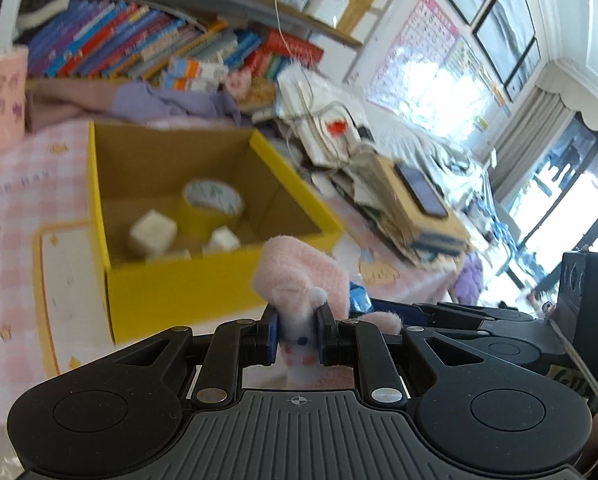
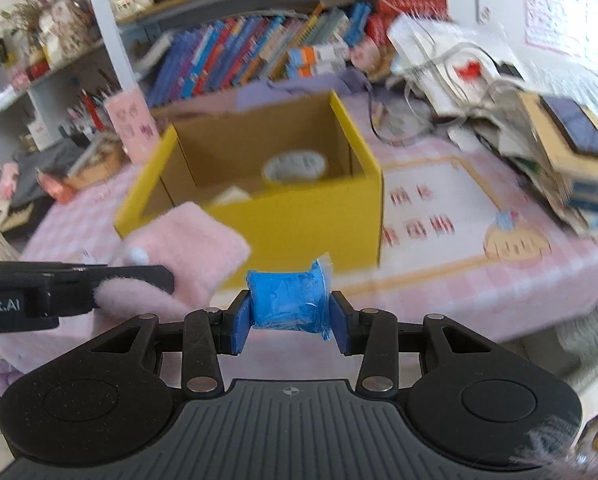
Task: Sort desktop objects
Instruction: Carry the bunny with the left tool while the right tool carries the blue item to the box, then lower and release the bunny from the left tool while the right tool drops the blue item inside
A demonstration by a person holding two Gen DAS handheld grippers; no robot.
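My left gripper (image 1: 298,326) is shut on a fluffy pink cloth (image 1: 303,276), held in the air just in front of the yellow cardboard box (image 1: 179,292). In the right wrist view the same pink cloth (image 2: 195,240) and the left gripper (image 2: 99,280) show at the left. My right gripper (image 2: 289,316) is shut on a blue plastic-wrapped packet (image 2: 287,300), also short of the yellow box (image 2: 299,224). Inside the box lie a roll of tape (image 1: 213,202) and two white cubes (image 1: 153,234).
A pink checked cloth (image 2: 459,248) covers the desk. A pink cup (image 1: 5,100) stands at the back left, books (image 1: 139,48) line the shelf behind, and a messy stack of papers with a phone (image 1: 421,192) sits to the right of the box.
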